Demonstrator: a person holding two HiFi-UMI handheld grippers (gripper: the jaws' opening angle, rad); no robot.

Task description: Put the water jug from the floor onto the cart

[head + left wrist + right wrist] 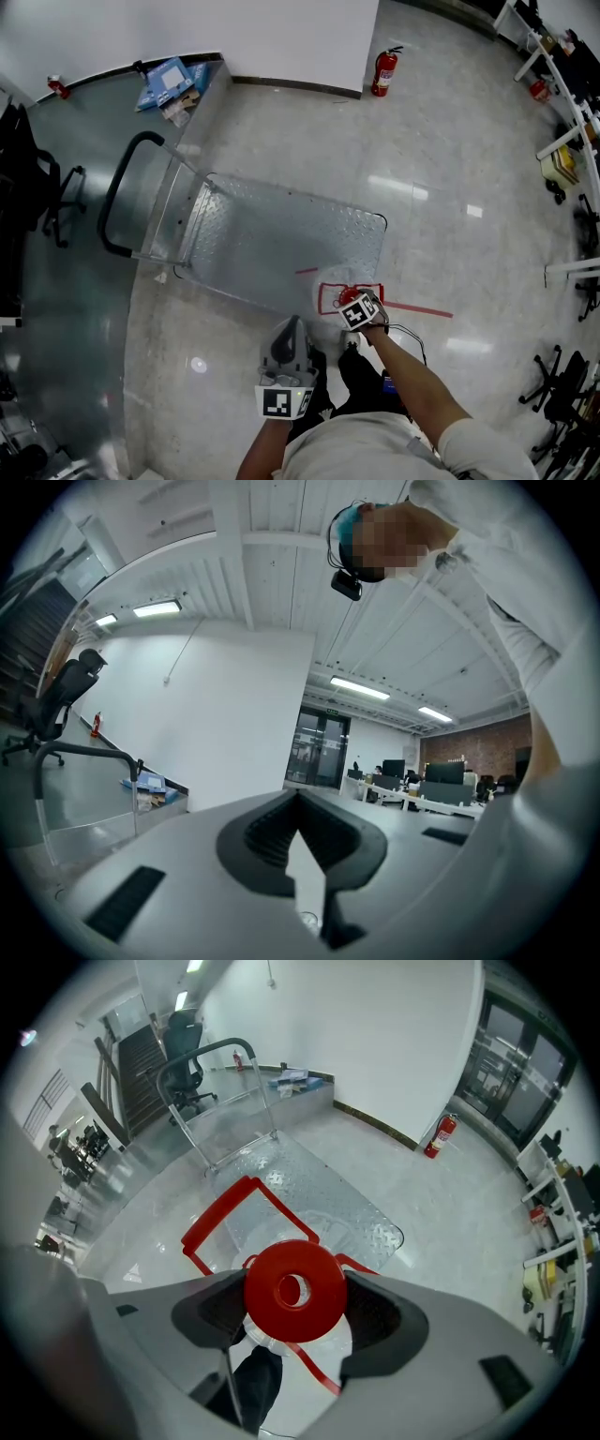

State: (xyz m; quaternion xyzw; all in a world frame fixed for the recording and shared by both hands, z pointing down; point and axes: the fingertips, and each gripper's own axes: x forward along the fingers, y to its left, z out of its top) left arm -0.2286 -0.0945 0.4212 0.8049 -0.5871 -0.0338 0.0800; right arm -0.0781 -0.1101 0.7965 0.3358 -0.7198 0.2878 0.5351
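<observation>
A clear water jug with a red cap stands over a red tape square at the near edge of the metal cart. My right gripper is shut on the jug's neck, and its jaws sit on either side of the cap in the right gripper view. Whether the jug rests on the floor I cannot tell. My left gripper is held close to the body, pointing away from the jug, its jaws together with nothing in them. The cart's deck lies just beyond the jug.
The cart's black handle rises at its far left end. A fire extinguisher stands by the white wall. Blue boxes lie on a ledge, office chairs at left, desks at right. Red tape marks the floor.
</observation>
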